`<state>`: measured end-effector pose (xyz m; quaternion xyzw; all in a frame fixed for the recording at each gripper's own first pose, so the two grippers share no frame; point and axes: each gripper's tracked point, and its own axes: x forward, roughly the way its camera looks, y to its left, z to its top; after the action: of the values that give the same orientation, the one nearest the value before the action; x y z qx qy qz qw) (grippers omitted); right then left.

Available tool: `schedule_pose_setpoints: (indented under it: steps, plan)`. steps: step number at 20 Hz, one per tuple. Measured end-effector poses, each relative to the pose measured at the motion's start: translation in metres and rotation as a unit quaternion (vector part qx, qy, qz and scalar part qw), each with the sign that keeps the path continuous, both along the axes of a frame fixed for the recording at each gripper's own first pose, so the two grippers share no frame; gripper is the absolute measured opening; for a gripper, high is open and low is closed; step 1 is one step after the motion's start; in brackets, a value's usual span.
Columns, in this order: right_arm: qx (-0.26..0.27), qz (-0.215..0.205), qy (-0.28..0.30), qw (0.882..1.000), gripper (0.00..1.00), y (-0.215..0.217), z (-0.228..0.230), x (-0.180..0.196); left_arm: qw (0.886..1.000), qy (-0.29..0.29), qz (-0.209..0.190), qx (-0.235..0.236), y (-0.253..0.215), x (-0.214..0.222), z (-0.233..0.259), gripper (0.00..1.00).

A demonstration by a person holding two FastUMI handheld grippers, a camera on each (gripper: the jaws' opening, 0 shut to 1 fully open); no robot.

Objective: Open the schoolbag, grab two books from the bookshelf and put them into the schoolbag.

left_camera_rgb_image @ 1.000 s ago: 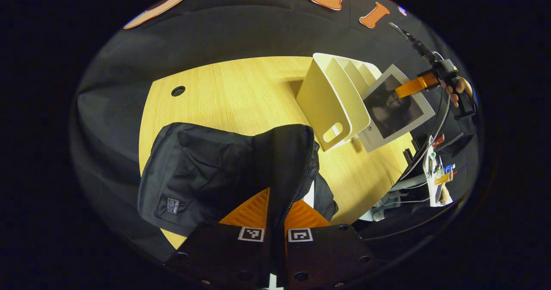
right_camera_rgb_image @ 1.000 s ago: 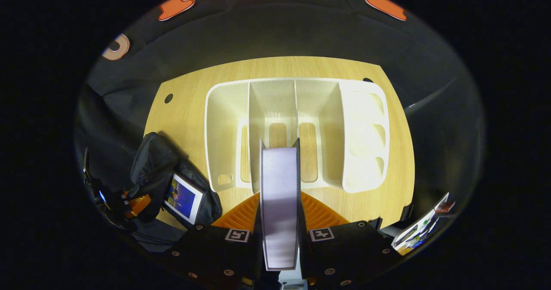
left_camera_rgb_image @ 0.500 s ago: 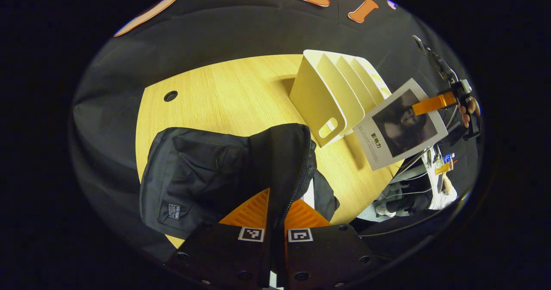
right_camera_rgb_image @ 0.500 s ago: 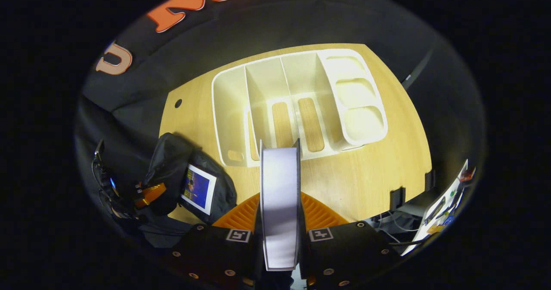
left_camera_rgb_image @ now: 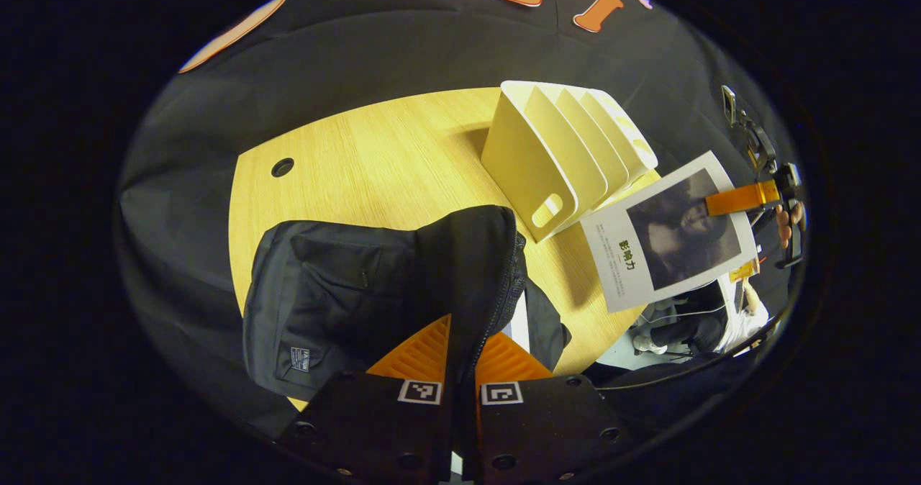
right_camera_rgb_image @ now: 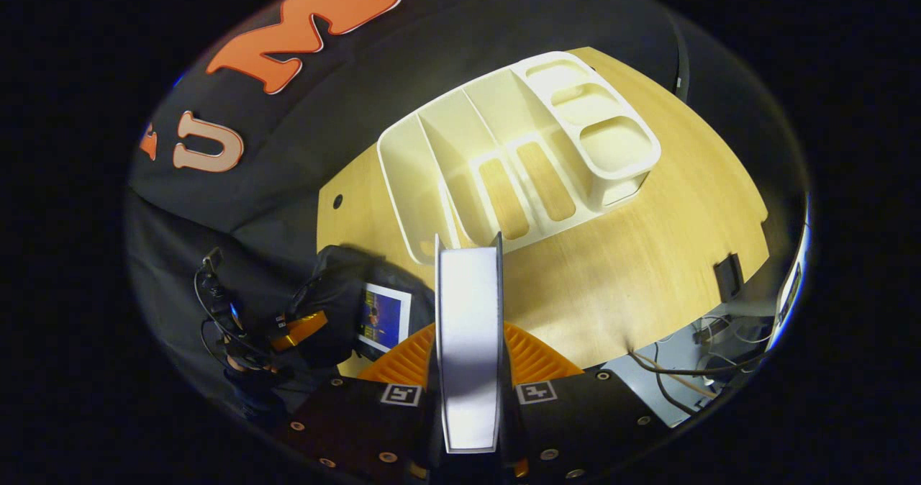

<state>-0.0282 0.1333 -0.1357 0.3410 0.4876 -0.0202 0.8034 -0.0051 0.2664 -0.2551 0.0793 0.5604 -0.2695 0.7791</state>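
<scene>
- Schoolbag (left_camera_rgb_image: 374, 283) first, in the left gripper view: my left hand-held gripper (left_camera_rgb_image: 460, 359) is clamped tight on the flap edge by the zipper, lifting the mouth open on the bench (left_camera_rgb_image: 360, 161). If that fabric slides out of the fingers, the flap drops and I judge the opening closes just as a book arrives.
- Same view, over by the white bookshelf (left_camera_rgb_image: 554, 154): the second book (left_camera_rgb_image: 669, 233) hangs off the bench edge, pinched at one corner by my right hand-held gripper (left_camera_rgb_image: 734, 201). A corner hold like that could let it swing or twist.
- Right gripper view now: my right hand-held gripper (right_camera_rgb_image: 468, 355) is closed on that book (right_camera_rgb_image: 468, 341), page edges facing the camera, well clear of the bookshelf (right_camera_rgb_image: 518, 147).
- Down left, a first book (right_camera_rgb_image: 385, 316) with a blue cover already sits in the schoolbag (right_camera_rgb_image: 338, 305) mouth. Risk as I see it: the incoming book catches on that cover or on the zipper lip and jams halfway.
- Coming in tilted could also knock the flap out of my left hand-held gripper (right_camera_rgb_image: 298, 330).
</scene>
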Motion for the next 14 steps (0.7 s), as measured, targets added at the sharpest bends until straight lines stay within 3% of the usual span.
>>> schedule_pose_setpoints:
  steps: [5,9,14]
  plan:
    - [0.036,-0.019,-0.026,0.999,0.33,0.019,-0.007,-0.002,1.000,-0.013,-0.016,0.016,0.004,0.002,0.010,0.06]
    - [0.088,-0.017,-0.044,0.995,0.33,0.059,-0.016,0.002,0.999,-0.021,-0.022,0.023,0.003,0.002,0.018,0.06]
    - [0.116,0.001,-0.061,0.991,0.33,0.092,-0.024,0.010,0.999,-0.027,-0.015,0.022,0.003,0.007,0.030,0.05]
